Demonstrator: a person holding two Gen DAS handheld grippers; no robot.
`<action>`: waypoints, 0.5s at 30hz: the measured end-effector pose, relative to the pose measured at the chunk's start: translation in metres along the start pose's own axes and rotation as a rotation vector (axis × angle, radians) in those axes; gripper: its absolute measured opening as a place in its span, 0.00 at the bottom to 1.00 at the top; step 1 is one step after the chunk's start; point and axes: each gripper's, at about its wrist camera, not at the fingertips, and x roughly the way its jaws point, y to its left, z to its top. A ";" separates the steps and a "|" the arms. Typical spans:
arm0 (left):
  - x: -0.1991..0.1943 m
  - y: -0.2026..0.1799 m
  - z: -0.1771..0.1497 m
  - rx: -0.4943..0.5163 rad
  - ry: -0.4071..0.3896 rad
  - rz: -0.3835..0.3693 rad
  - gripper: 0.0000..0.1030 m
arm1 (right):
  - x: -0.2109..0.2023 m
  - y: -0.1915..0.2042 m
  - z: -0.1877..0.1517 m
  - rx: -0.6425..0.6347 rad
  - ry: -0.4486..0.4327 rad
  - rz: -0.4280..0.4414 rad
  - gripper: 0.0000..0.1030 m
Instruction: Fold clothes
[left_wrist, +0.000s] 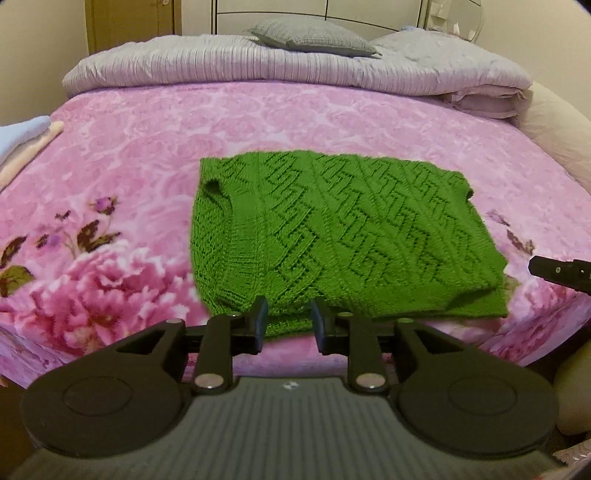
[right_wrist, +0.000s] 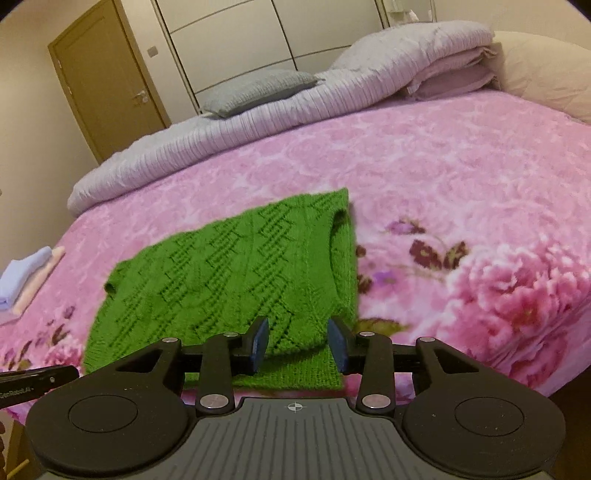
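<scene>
A green knitted sweater (left_wrist: 332, 229) lies folded into a rough rectangle on the pink floral bedspread (left_wrist: 147, 155); it also shows in the right wrist view (right_wrist: 229, 280). My left gripper (left_wrist: 289, 325) is open and empty at the sweater's near edge, left part. My right gripper (right_wrist: 298, 341) is open and empty at the near edge, right part, where a lower layer sticks out. The right gripper's tip shows in the left wrist view (left_wrist: 554, 273), and the left gripper's tip in the right wrist view (right_wrist: 40, 376).
A small stack of folded pale blue and peach clothes (right_wrist: 29, 280) lies at the bed's left edge. A folded lilac quilt (left_wrist: 295, 70) with a grey pillow (left_wrist: 314, 37) lies across the far end. A door (right_wrist: 107, 81) and wardrobe stand behind.
</scene>
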 end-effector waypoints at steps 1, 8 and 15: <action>-0.003 -0.002 0.000 0.003 -0.002 0.000 0.22 | -0.003 0.001 0.000 0.003 -0.001 0.001 0.38; -0.012 -0.005 -0.007 0.013 0.001 0.001 0.23 | -0.015 -0.001 -0.002 0.045 -0.002 -0.004 0.38; -0.010 0.005 -0.018 -0.031 0.037 0.003 0.23 | -0.012 -0.006 -0.011 0.078 0.039 -0.017 0.38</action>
